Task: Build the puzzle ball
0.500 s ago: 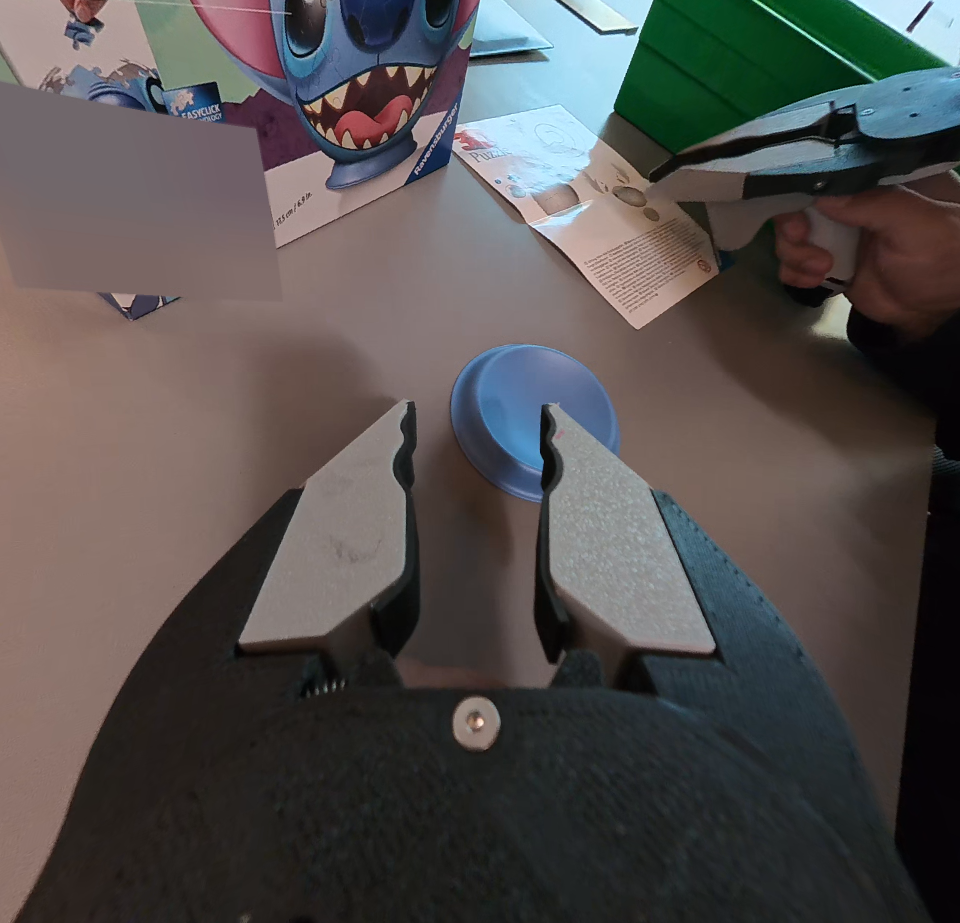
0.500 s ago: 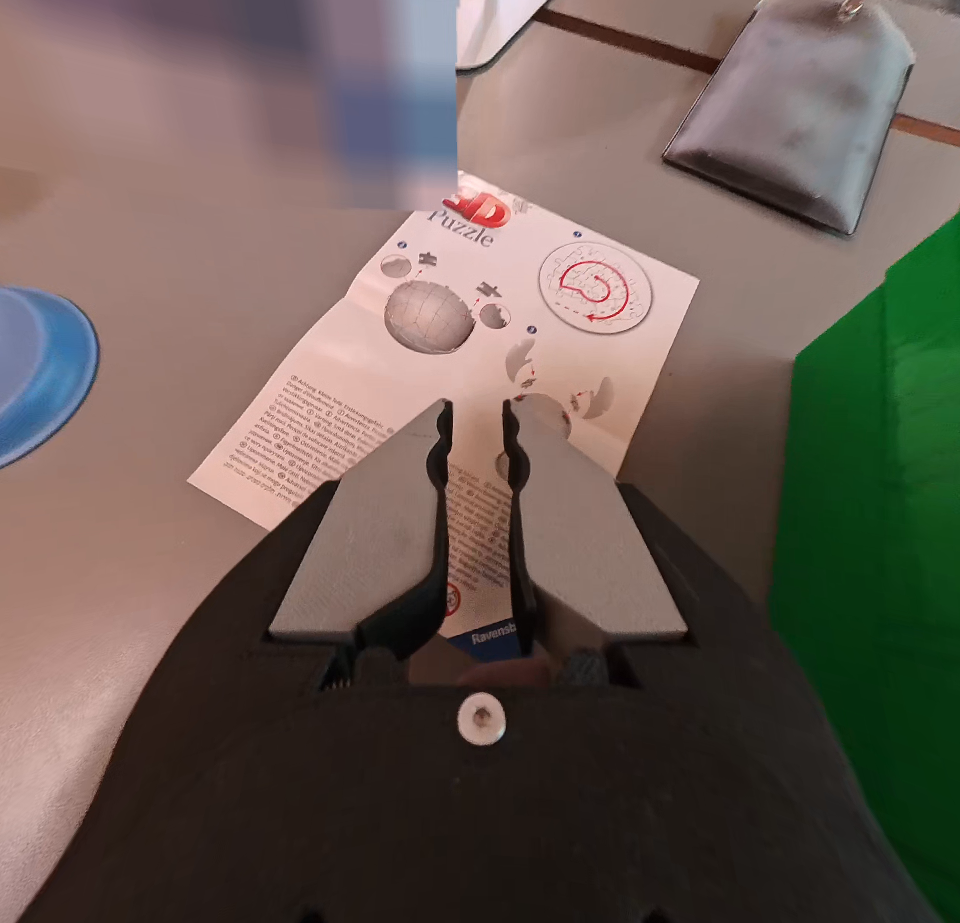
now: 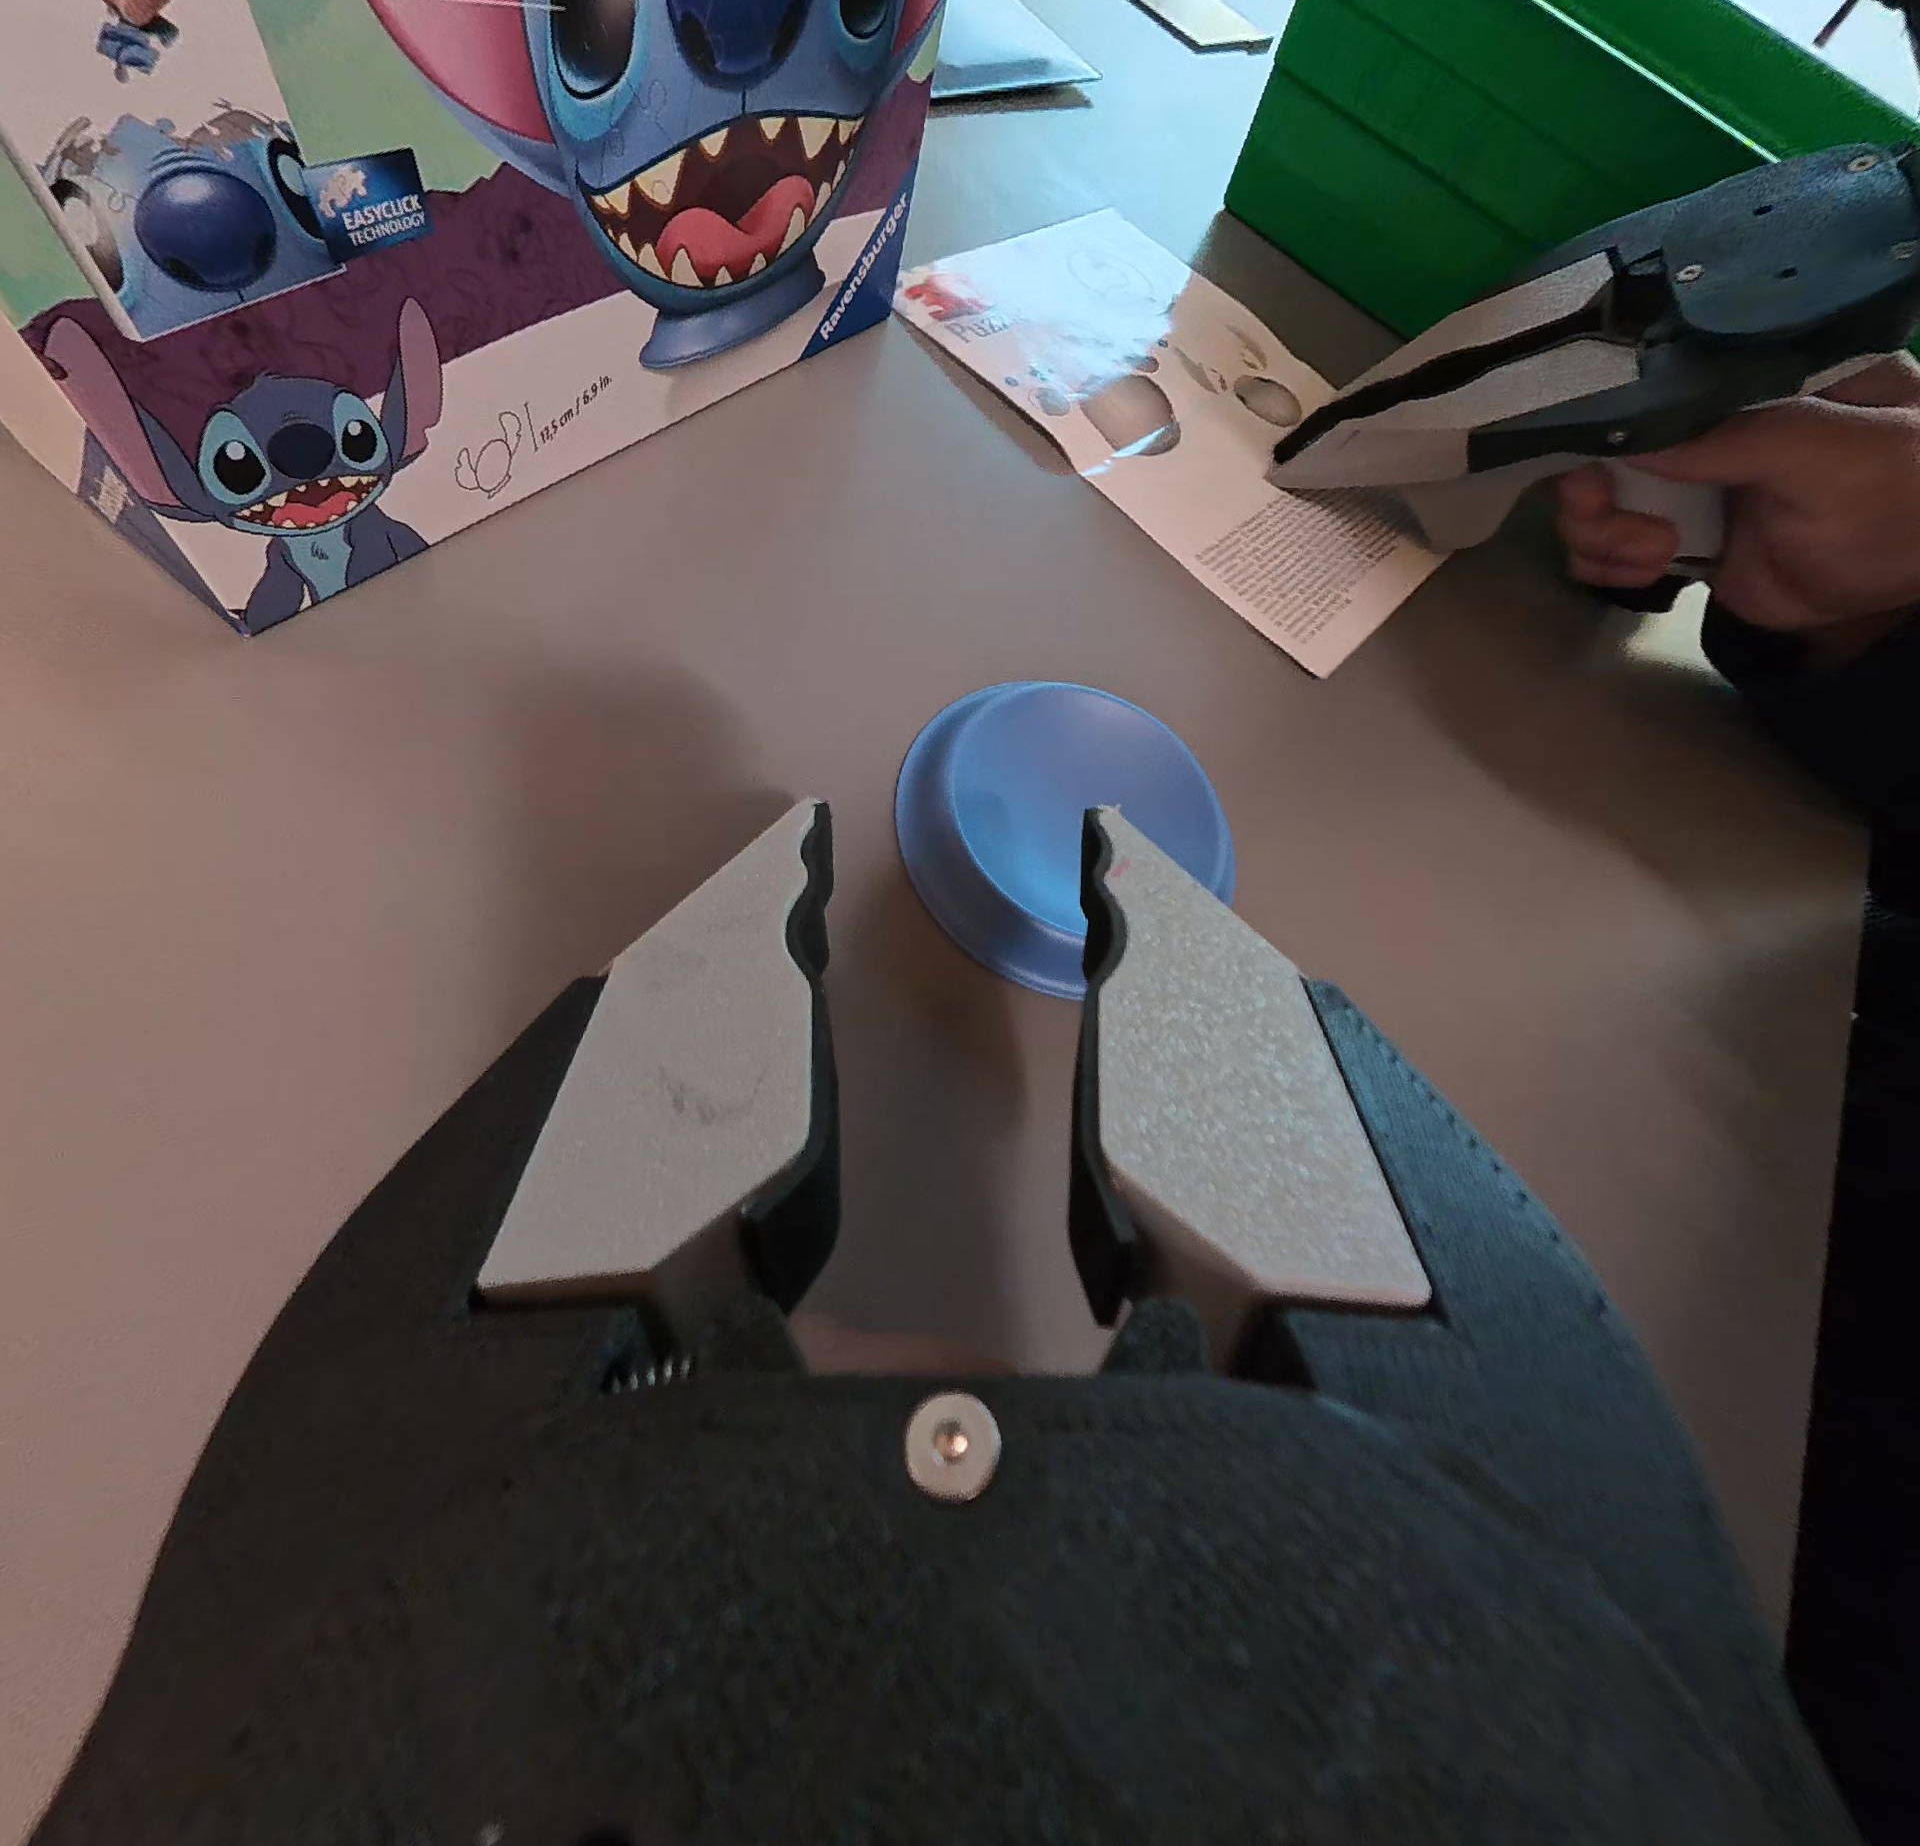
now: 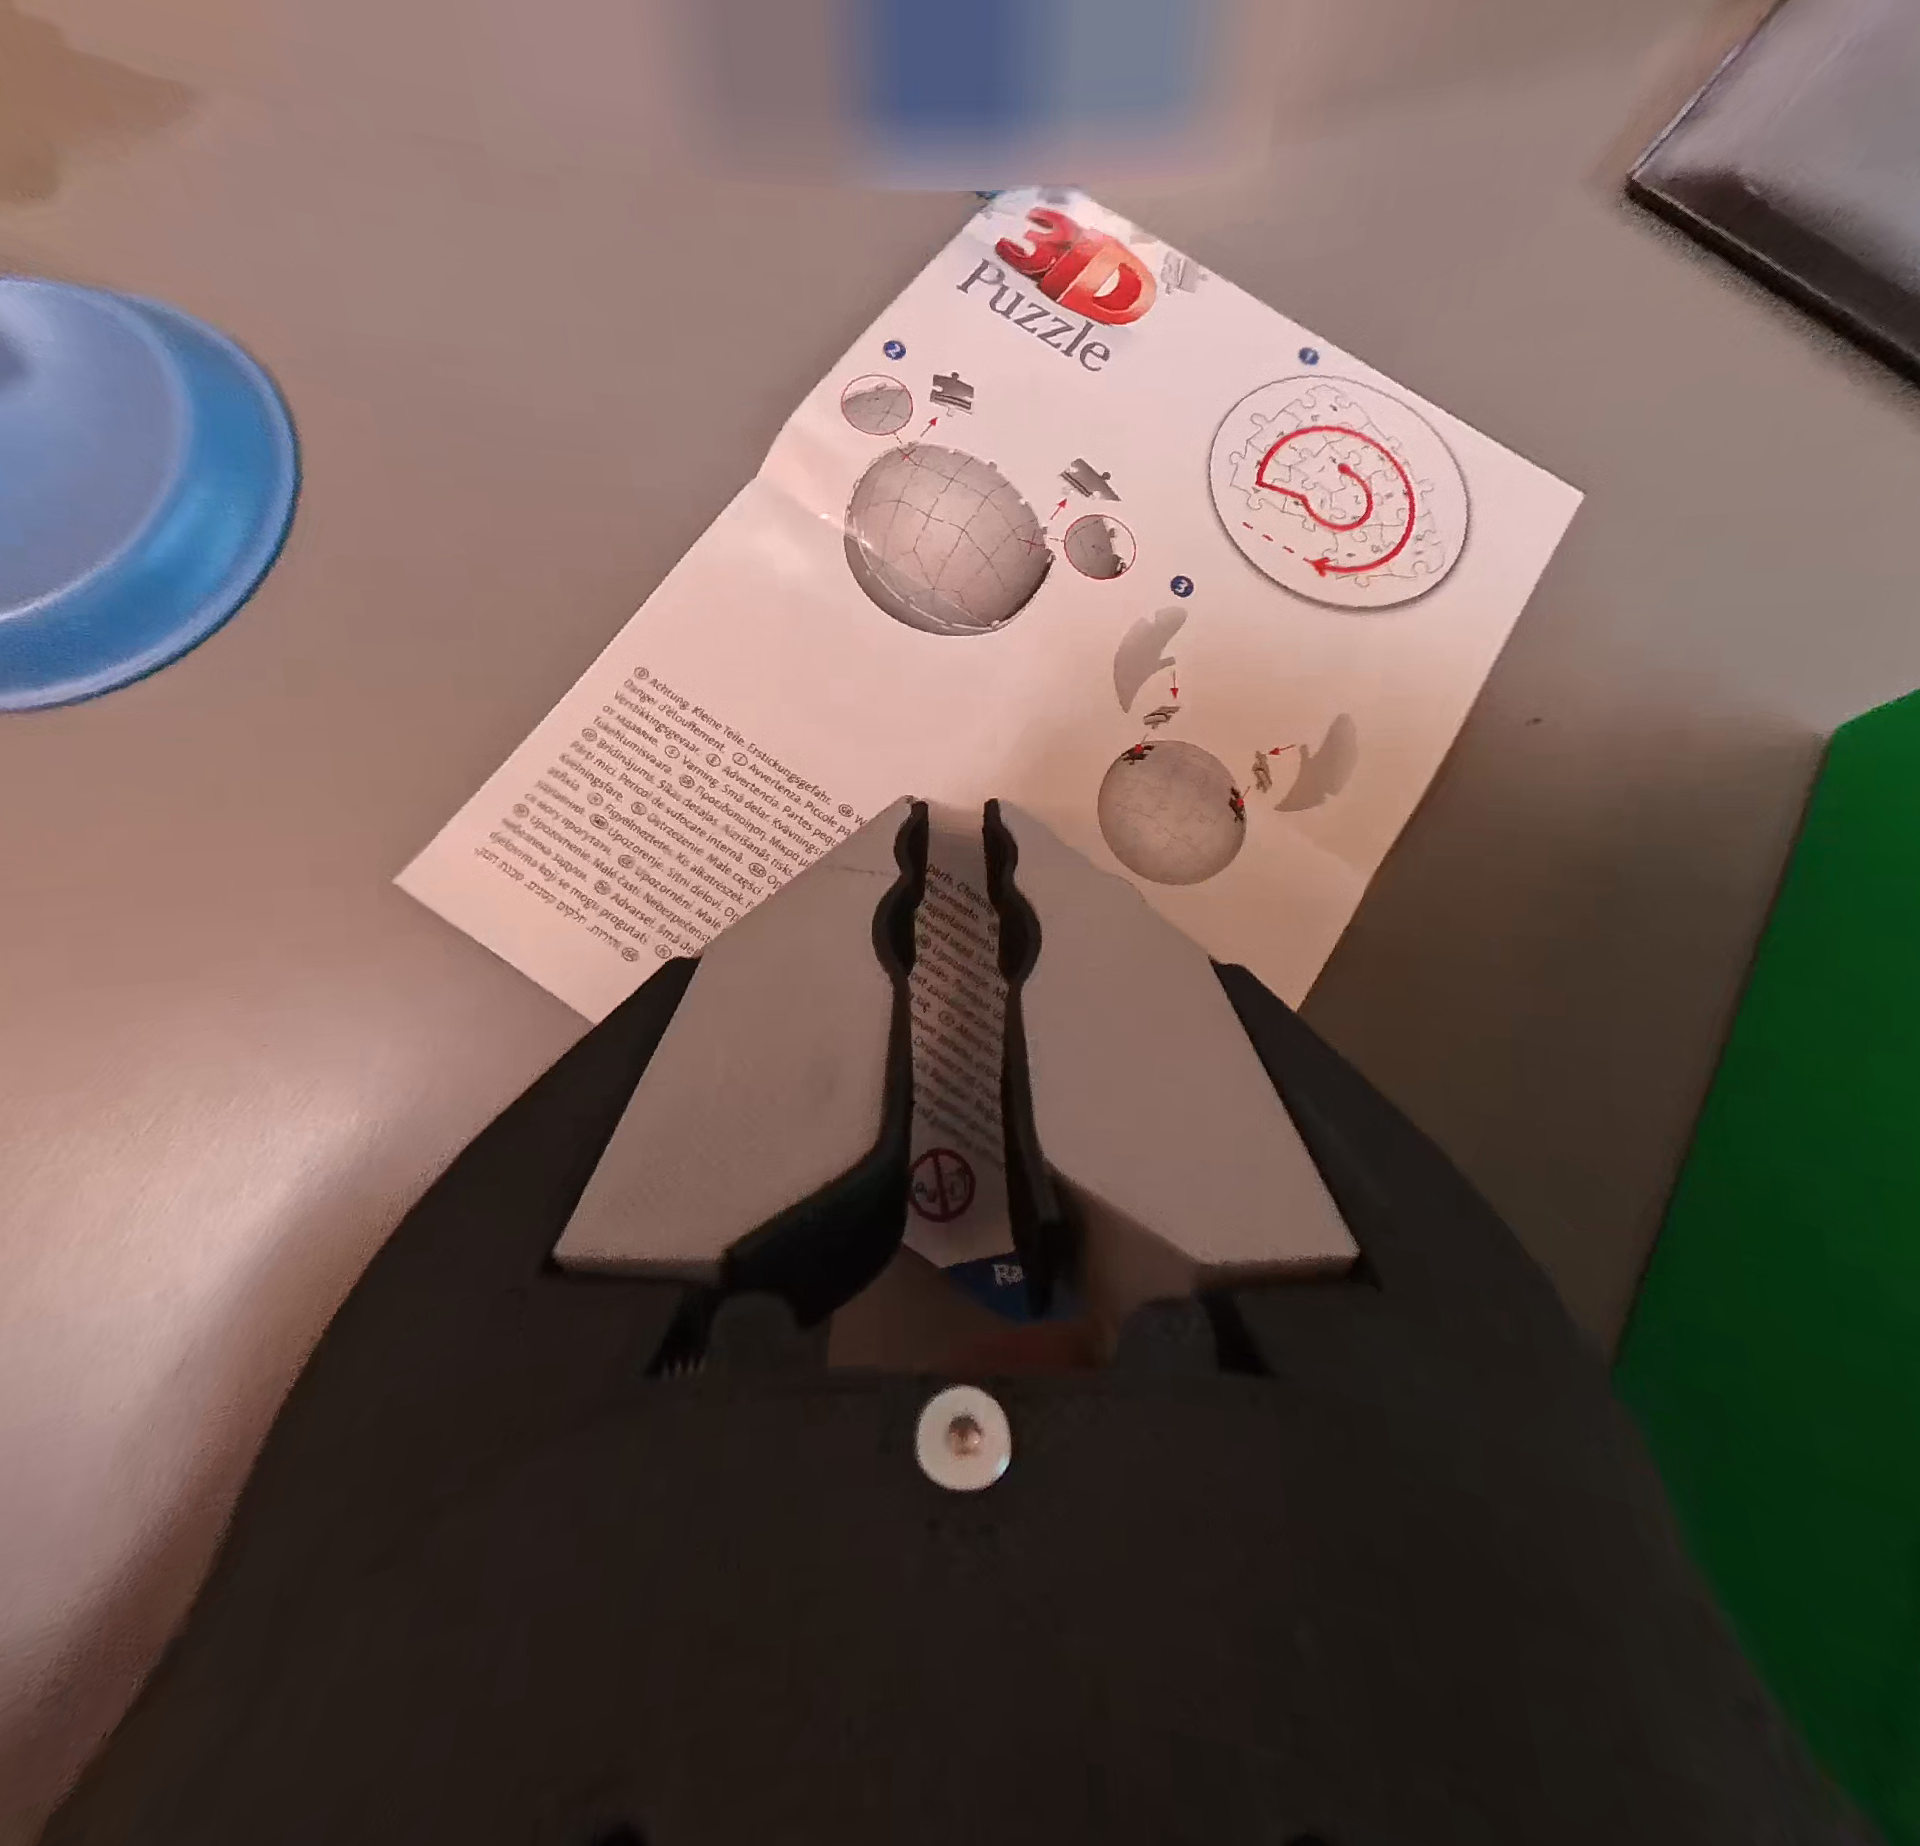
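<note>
A blue round stand (image 3: 1039, 768) sits on the grey table, just ahead of my left gripper (image 3: 956, 820). The left gripper is open and empty, and its right fingertip overlaps the stand in view. The stand also shows at the left edge of the right wrist view (image 4: 135, 508). My right gripper (image 4: 951, 809) hovers over the near part of a white instruction leaflet (image 4: 1039, 601). Its jaws are almost together, with a thin gap and nothing in it. It also shows at the right of the left wrist view (image 3: 1309, 456), held by a hand. No puzzle pieces are in view.
The puzzle box (image 3: 468, 238) with a blue cartoon creature stands at the back left. A green crate (image 3: 1507, 113) stands at the back right, close to the right gripper's right side (image 4: 1818, 1173). A dark flat pouch (image 4: 1808, 155) lies beyond the leaflet (image 3: 1143, 394). Tip to tip, the grippers are about 25 cm apart.
The right gripper's jaws have narrowed and it has come closer over the leaflet. The left gripper stays open by the blue stand, with its view shifted slightly.
</note>
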`<state>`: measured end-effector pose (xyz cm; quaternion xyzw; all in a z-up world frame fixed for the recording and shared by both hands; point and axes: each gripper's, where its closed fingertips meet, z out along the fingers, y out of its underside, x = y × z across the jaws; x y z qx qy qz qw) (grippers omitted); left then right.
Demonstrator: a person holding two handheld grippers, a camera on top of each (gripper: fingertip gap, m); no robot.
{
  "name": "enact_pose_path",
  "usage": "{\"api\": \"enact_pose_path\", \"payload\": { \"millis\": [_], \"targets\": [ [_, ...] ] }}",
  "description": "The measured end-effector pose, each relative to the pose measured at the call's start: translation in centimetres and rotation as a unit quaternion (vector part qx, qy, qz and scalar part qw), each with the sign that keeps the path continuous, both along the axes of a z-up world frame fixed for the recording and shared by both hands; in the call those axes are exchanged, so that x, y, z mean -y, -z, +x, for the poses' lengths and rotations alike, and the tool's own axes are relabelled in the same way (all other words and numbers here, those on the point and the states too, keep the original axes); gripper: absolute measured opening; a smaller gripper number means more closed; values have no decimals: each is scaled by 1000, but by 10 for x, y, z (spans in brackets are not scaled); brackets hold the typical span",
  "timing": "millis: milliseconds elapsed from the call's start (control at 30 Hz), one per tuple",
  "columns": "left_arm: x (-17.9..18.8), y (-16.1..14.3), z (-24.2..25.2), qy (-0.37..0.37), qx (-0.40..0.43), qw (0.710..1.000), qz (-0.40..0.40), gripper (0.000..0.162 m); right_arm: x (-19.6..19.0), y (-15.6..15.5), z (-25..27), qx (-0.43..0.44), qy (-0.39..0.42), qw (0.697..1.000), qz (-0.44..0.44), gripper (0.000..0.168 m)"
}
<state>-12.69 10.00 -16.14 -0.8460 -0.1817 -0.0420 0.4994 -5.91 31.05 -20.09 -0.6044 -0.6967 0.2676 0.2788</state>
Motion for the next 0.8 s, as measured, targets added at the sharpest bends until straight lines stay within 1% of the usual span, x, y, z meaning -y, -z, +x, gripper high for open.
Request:
{"api": "enact_pose_path", "payload": {
  "millis": [133, 200, 267, 333, 433, 600, 700, 800],
  "targets": [
    [0, -1, 0, 1, 0, 1000, 0, 46, 14, -1, 4, 7, -36, 999, -36, 5],
    [1, -2, 0, -1, -2, 1000, 1, 46, 20, -10, 3, -11, -45, 997, -60, 9],
    [1, -3, -1, -3, -2, 1000, 4, 46, 12, -26, -1, -55, -26, 997, -49, 10],
    [2, -3, -2, -4, -1, 1000, 4, 46, 0, -35, -4, -80, -3, 996, -34, 11],
    [1, -1, 0, -1, 0, 1000, 1, 47, -5, -24, -4, -56, 10, 998, -24, 13],
    [0, 0, 0, 0, 0, 1000, -2, 47, -11, -12, -6, -29, 24, 999, 37, 11],
    [1, 1, -1, -2, 1, 1000, -2, 47, -8, -2, -3, -5, 12, 999, 37, 10],
    [1, 1, -2, -3, 2, 1000, -2, 46, -4, 0, -1, -3, -3, 1000, 24, 3]
  ]
}}
